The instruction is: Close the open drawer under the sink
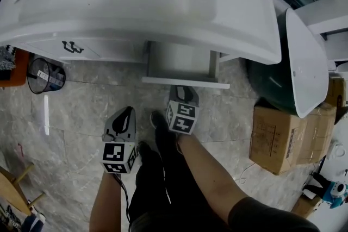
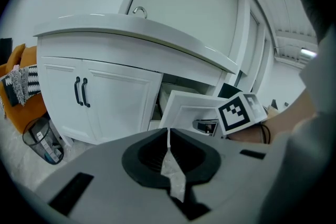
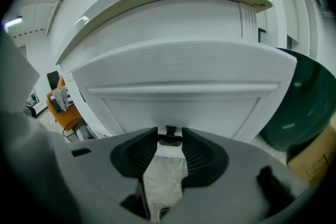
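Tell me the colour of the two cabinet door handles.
Black; the handles show best in the left gripper view.

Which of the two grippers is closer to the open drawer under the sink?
The right. The right gripper is just in front of the drawer, its jaws pointing at the front panel. The left gripper sits farther back from it, off to the left.

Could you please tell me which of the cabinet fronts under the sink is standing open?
The drawer on the right, pulled out towards the right gripper; the two doors with black handles beside it are shut flush.
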